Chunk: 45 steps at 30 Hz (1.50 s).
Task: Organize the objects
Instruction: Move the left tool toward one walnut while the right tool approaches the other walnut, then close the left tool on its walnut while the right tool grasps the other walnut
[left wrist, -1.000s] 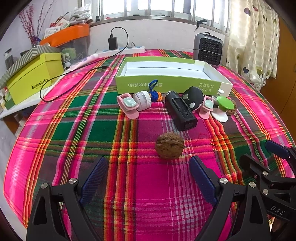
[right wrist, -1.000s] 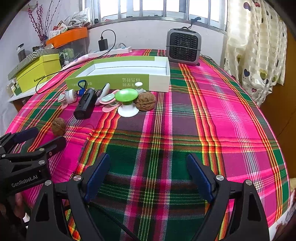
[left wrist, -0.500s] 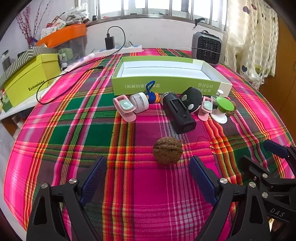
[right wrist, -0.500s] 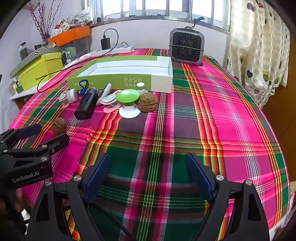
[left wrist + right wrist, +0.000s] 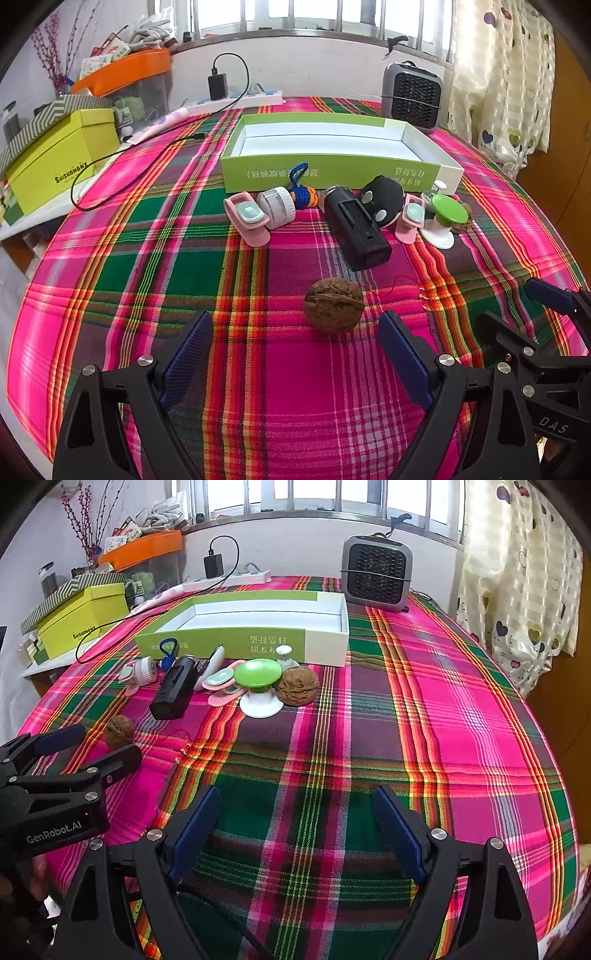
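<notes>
A brown walnut (image 5: pixel 334 305) lies on the plaid cloth just beyond my open left gripper (image 5: pixel 293 349), nearer its right finger. Behind it, small items line the front of an empty green and white box (image 5: pixel 332 173): a pink clip (image 5: pixel 246 218), a white cap (image 5: pixel 277 209), a blue cord (image 5: pixel 301 188), a black device (image 5: pixel 360 232), a black case (image 5: pixel 382 199), a second pink clip (image 5: pixel 410 219) and a green-topped stand (image 5: pixel 445 219). A second walnut (image 5: pixel 297 689) sits beside that stand (image 5: pixel 258 683). My right gripper (image 5: pixel 295 823) hangs open over bare cloth.
A grey heater (image 5: pixel 375 578) stands behind the box. A yellow box (image 5: pixel 55 162), an orange-lidded bin (image 5: pixel 125 79), a power strip (image 5: pixel 240 99) and a black cable (image 5: pixel 122 173) sit at the left. A curtain (image 5: pixel 517 572) hangs on the right.
The left gripper's view has shifted slightly, with the walnut now a little lower and left between the fingers. The right gripper's view has edged forward slightly. Nothing was grasped.
</notes>
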Motion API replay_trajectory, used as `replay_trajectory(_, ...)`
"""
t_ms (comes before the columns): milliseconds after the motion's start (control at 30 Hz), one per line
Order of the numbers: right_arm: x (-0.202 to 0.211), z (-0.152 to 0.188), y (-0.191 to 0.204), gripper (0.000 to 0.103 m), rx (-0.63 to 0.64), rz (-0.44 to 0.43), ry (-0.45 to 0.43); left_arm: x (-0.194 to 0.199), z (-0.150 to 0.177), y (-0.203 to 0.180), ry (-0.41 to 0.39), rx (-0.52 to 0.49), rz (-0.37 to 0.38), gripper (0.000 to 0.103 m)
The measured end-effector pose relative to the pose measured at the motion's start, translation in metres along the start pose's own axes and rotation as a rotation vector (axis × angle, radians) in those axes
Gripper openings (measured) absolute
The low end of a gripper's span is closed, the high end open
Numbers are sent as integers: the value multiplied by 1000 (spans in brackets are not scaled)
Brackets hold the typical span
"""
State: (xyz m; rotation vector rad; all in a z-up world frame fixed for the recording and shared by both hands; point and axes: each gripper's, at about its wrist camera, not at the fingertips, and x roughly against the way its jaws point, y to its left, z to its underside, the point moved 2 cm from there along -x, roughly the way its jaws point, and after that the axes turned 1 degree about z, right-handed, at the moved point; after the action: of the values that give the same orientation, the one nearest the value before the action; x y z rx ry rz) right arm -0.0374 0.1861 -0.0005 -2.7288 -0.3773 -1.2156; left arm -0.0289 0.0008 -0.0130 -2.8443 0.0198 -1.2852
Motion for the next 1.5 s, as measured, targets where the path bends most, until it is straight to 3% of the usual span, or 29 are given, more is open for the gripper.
replay_trajectory(167,0,0,1,85,3,-2,2,0,-2,0,-3,-1,12,90)
replay_trajectory(333,-3,-5,-3,84,0,-29,10,0,-6,8,-21,36,94,85)
replay_trajectory(500,-8,-16,-11,72,0,-69,18,-2,-12,13,-11,56,138,78)
replay_trajectory(700,-14,-32,-18,55,13,-98,6,-8,-13,2,7,-40,93,69)
replay_trajectory(1000,-29,-56,-24,47,18,-104,7,-9,-15,3,3,-85,82,45)
replay_trajectory(1433,-53,-71,-24,43,22,-158,53,-13,-20,7,6,-76,70,45)
replay_trajectory(1500,-55,-73,-25,36,20,-164,52,-13,-20,8,7,-72,73,45)
